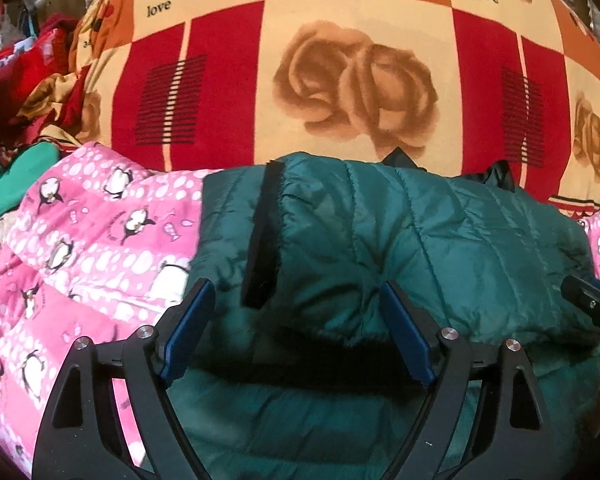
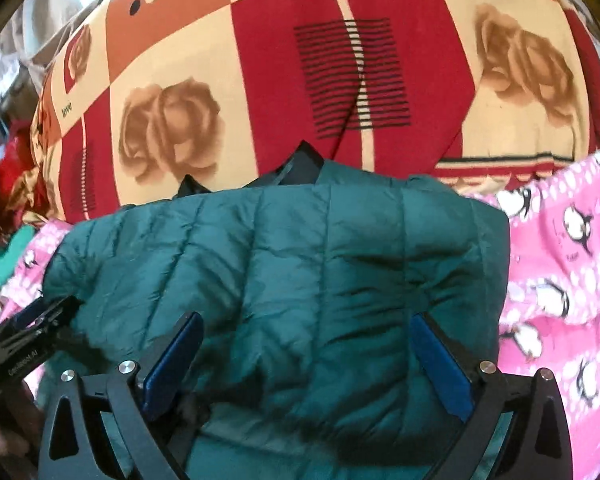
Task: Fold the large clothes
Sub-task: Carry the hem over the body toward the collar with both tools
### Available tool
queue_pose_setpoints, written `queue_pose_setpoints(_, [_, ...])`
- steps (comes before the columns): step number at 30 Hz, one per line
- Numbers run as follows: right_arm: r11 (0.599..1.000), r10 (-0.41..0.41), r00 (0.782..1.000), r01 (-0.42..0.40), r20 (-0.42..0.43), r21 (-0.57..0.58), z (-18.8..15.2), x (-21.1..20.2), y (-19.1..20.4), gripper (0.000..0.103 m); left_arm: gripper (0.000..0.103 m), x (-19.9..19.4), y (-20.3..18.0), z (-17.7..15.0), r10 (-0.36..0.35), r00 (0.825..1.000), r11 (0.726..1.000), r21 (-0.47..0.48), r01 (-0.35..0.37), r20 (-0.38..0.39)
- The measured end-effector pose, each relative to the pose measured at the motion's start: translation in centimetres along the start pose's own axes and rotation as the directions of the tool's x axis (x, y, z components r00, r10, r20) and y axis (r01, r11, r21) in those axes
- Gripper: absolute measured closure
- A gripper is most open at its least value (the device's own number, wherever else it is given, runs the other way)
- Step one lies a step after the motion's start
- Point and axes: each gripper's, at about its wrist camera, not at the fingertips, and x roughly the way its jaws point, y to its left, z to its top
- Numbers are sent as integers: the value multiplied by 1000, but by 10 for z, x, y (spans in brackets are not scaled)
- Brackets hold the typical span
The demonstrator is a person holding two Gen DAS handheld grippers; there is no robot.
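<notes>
Blue-padded black fingers of the left gripper stand spread wide apart, hovering just over a folded dark green quilted puffer jacket with nothing pinched between them. On the right wrist view, the right gripper is likewise spread wide, its pads on either side of the jacket's puffy upper layer; whether they touch the fabric cannot be told. Each gripper's tip shows at the edge of the other's view, close beside it. The jacket lies folded in a thick bundle, with a black trimmed edge running down its left part. It rests on a pink penguin-print blanket that spreads to both sides. Behind the jacket rises a large bulging cushion or bedding roll in red, orange and cream checks, printed with brown roses and the word "love". Crumpled red and green cloths lie at the far left.
</notes>
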Motion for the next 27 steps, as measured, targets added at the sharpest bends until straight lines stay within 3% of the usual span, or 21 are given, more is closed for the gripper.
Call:
queue_pose_setpoints(4, [999,34,999,-34,17,4,-7,-16,8,0,19,-22,5,-3,6,1000,1000,2,-6,25])
queue_pose_setpoints(15, [997,-81,997,81,1,2,-25,-37,-10,0,19,-43,12,-20,10,1000,1000,-20,-10,9])
queue_pose_setpoints(27, [997,-70,997,71,-13,17,-41,-49,-17,0,19,-57,10,-29,9,1000,1000,-16,-9,20])
